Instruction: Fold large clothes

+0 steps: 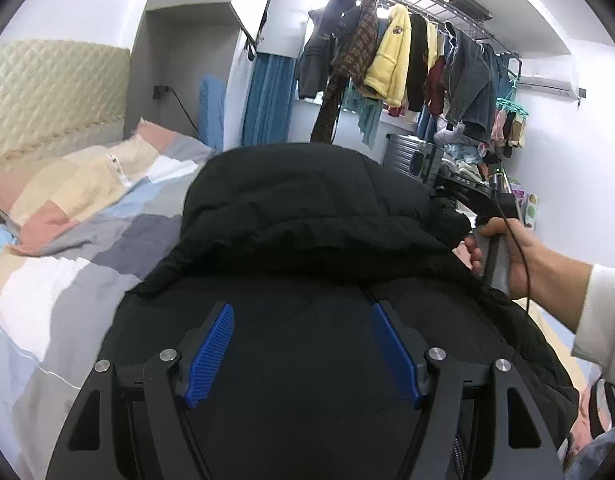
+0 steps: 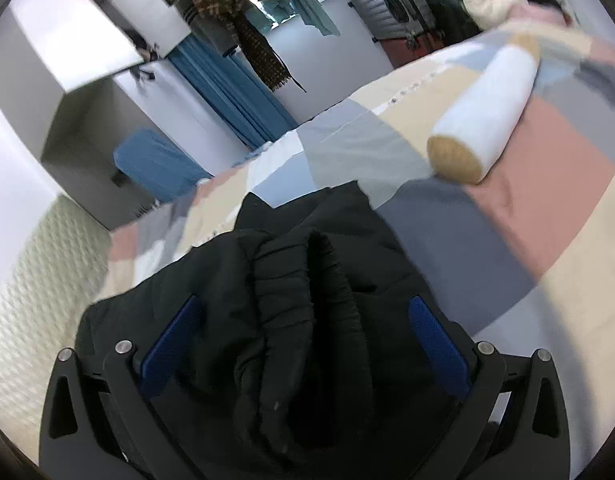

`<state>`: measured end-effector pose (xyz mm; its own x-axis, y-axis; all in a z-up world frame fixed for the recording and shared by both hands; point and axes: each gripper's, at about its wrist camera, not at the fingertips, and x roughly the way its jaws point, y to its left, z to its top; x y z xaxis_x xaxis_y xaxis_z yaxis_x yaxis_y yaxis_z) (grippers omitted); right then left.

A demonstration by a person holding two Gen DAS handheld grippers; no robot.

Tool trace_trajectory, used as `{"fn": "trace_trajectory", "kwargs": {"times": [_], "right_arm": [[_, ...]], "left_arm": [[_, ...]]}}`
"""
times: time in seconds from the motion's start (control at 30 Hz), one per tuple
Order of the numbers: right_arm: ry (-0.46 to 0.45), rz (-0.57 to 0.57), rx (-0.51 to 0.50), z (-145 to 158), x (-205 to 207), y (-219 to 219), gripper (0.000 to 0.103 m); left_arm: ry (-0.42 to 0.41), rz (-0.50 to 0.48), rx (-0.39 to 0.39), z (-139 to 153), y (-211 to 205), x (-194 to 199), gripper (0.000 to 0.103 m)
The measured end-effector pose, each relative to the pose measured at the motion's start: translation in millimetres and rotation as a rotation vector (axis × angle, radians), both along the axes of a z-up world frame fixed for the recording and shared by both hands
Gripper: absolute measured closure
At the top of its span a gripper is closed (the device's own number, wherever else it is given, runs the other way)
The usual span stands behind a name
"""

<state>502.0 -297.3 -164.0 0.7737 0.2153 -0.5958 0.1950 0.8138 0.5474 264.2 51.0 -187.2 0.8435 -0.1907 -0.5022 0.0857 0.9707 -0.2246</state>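
A black puffy jacket [image 1: 315, 240] lies heaped on the patchwork bed cover [image 1: 87, 248], its hood end rising ahead of me. My left gripper [image 1: 301, 308] hovers over its lower part, blue pads wide apart and fully bare, so it is open. In the right wrist view the jacket [image 2: 307, 280] shows a ribbed cuff fold standing between the fingers of my right gripper [image 2: 305, 304]. Its jaws stand very wide and I see no pad pressing on the cloth. A person's hand [image 1: 519, 256] holds that gripper at the jacket's right edge; its fingertips are hidden there.
A checked pillow [image 1: 67, 188] and a quilted headboard [image 1: 47, 92] sit at the left. A white bolster [image 2: 483, 120] lies on the bed cover [image 2: 507, 220] beyond the jacket. A rail of hanging clothes [image 1: 407, 60] and a grey suitcase [image 1: 403, 152] stand past the bed.
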Motion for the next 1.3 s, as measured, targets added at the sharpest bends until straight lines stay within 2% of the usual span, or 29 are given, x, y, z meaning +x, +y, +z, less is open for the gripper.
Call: {"fn": "trace_trajectory", "kwargs": {"times": [0.03,0.1,0.2,0.23,0.27,0.37,0.43,0.5,0.63,0.83,0.93,1.13,1.2,1.27,1.3], "right_arm": [[-0.013,0.003,0.01,-1.4,1.3,0.4,0.003],[-0.059,0.021,0.019,0.9,3.4,3.8,0.016],[-0.098,0.052,-0.013,13.5,7.9,12.3,0.054],[-0.109,0.071,-0.024,19.9,9.8,14.6,0.079],[-0.109,0.087,-0.034,26.2,12.5,15.8,0.085],[-0.11,0.105,-0.094,43.6,17.1,15.8,0.091],[-0.114,0.079,-0.102,50.5,17.1,9.6,0.092],[-0.075,0.047,-0.123,48.9,20.0,3.2,0.093],[0.026,0.035,-0.203,29.8,27.6,-0.3,0.093],[0.107,0.023,-0.281,2.0,36.2,-7.5,0.093],[0.122,0.037,-0.323,-8.4,38.0,-5.6,0.092],[0.116,0.04,-0.328,-23.2,38.3,-7.5,0.088],[0.063,0.021,-0.292,-19.1,31.0,-11.7,0.08],[0.042,-0.022,-0.248,-14.4,22.5,-18.8,0.051],[0.032,-0.045,-0.227,-10.3,16.4,-24.3,0.046]], "left_arm": [[0.007,-0.006,-0.018,-1.3,0.9,1.6,0.032],[-0.001,-0.029,-0.076,-1.4,5.1,2.3,0.032],[-0.02,-0.021,-0.1,0.1,8.8,2.3,0.032],[-0.018,-0.018,-0.107,-0.6,9.4,2.6,0.032],[-0.012,-0.019,-0.117,-1.5,10.3,3.6,0.032],[0.008,-0.02,-0.127,-3.5,9.4,4.2,0.032],[0.013,-0.016,-0.112,-3.8,7.4,4.5,0.032],[0.01,-0.016,-0.099,-3.4,4.7,4.2,0.032],[0.012,-0.01,-0.078,-4.4,3.2,4.4,0.032],[0.04,0.008,-0.079,-10.7,7.1,11.0,0.032],[0.056,0.012,-0.086,-14.4,8.6,14.0,0.032],[0.076,0.017,-0.075,-20.6,7.5,18.4,0.032],[0.09,0.016,-0.06,-23.1,5.2,21.6,0.032],[0.106,0.022,-0.045,-23.9,2.5,28.5,0.032],[0.117,0.019,-0.043,-24.0,1.0,33.7,0.032]]}}
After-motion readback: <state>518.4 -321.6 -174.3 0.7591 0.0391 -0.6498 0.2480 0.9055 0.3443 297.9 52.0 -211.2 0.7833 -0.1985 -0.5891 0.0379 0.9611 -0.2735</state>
